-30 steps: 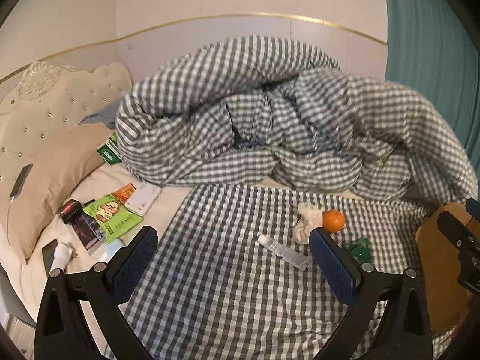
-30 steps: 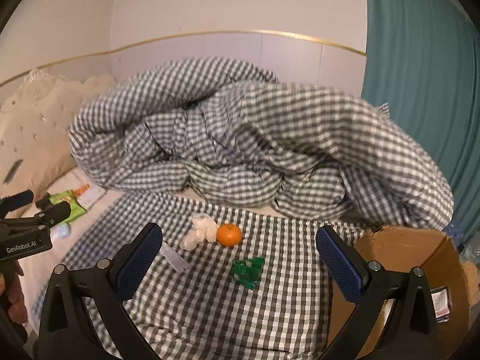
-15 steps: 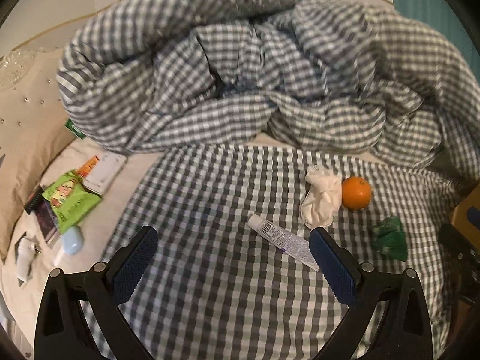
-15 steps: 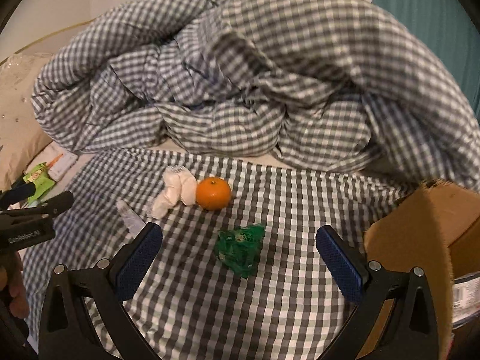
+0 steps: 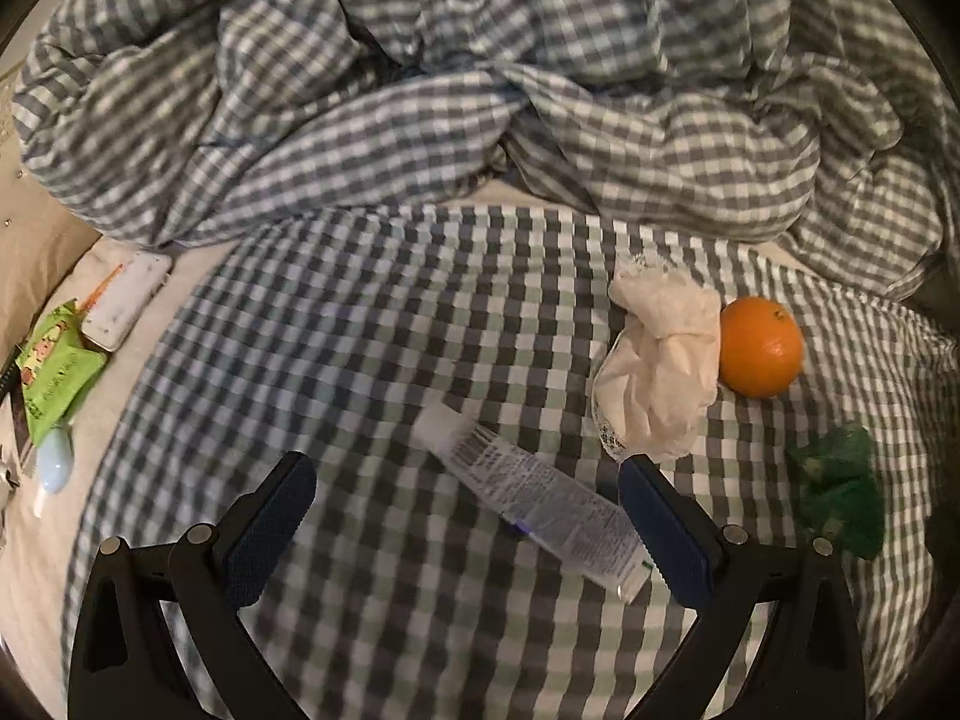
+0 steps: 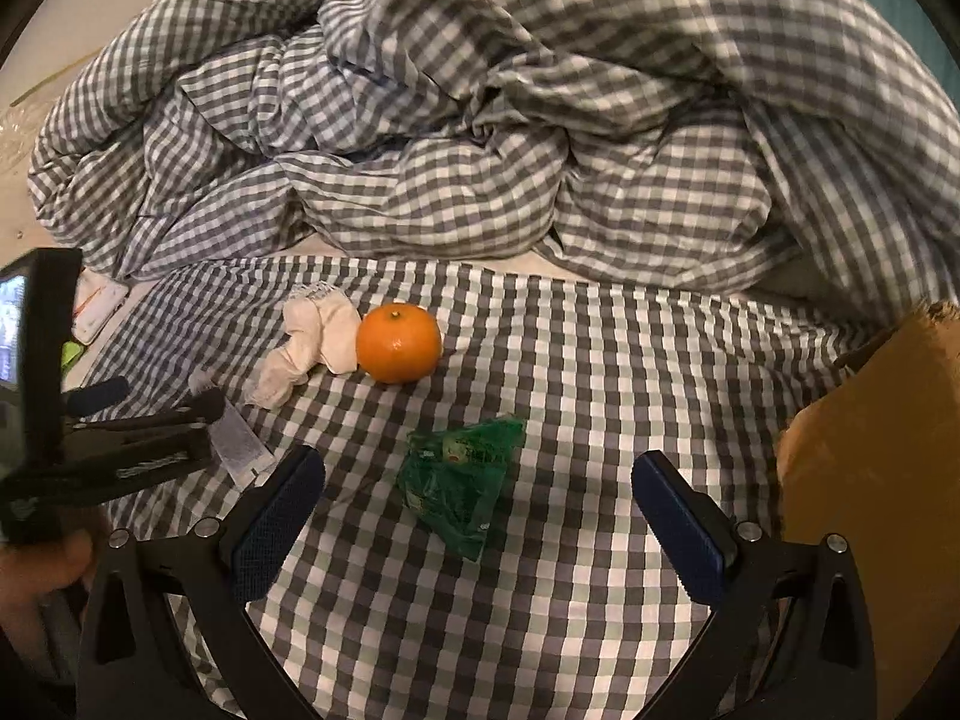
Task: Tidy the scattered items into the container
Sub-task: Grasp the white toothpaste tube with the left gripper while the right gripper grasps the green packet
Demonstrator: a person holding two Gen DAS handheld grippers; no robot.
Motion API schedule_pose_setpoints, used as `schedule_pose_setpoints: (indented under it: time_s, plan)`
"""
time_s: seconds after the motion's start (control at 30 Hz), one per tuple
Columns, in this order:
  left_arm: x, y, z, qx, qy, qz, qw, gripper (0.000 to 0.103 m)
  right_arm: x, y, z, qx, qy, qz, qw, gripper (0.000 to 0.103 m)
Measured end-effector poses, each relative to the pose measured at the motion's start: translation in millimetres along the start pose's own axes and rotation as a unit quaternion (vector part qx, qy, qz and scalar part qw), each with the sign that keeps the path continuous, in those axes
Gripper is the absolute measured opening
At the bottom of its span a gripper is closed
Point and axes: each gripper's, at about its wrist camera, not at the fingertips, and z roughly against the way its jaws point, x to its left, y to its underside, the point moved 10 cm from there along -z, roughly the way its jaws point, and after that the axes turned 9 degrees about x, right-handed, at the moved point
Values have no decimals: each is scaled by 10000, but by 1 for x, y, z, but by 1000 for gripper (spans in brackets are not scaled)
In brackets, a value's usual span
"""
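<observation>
Both grippers have been lowered nearer: left gripper (image 5: 465,513) spread around the tube (image 5: 531,495), right gripper (image 6: 477,516) spread around the green wrapper (image 6: 459,483).

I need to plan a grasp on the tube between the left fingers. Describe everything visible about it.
The tube is a soft, translucent white squeeze tube with fine dark print and a barcode-like block. It lies flat on the checked sheet, diagonal, its rounded cap end up-left and its flat crimped end down-right, near the left gripper's right-hand finger. Whether they touch is unclear. The gripper is open around it. The crumpled white cloth lies just beyond, apart from it.
</observation>
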Motion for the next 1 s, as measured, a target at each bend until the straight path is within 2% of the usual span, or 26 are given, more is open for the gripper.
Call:
schedule_pose_setpoints:
  time_s: [0.17, 0.27, 0.33, 0.4, 0.43, 0.5, 0.57, 0.63, 0.67, 1.0]
  plan:
    - [-3, 3, -14, 92, 52, 164, 9998, 103, -3, 3, -8, 42, 14, 3, 10000, 103]
    - [-3, 4, -20, 115, -51, 172, 9998, 100, -5, 5, -13, 75, -33, -49, 10000, 103]
    - [-3, 7, -26, 176, -35, 232, 9996, 88, -5, 6, -15, 72, -44, -55, 9999, 103]
    - [-3, 9, -28, 189, 91, 321, 9993, 70, -5, 7, -15, 75, -50, -59, 9999, 103]
    - [-4, 9, -29, 168, 142, 333, 9992, 67, -5, 8, -16, 82, -62, -64, 9999, 103]
    - [-6, 9, -27, 108, 164, 282, 9994, 50, -5, 8, -18, 93, -75, -72, 9999, 103]
    - [-11, 8, -25, 74, 225, 235, 9994, 40, -5, 9, -19, 102, -87, -76, 9999, 103]
    - [-16, 6, -25, 75, 346, 196, 9992, 24, -5, 10, -20, 116, -95, -81, 9999, 103]
    - [-18, 6, -24, 72, 404, 162, 9990, 12, -4, 10, -20, 122, -97, -84, 9998, 103]
    - [-5, -1, 7, -232, 556, 20, 9982, 9, -3, 13, -34, 237, -87, -87, 9996, 103]
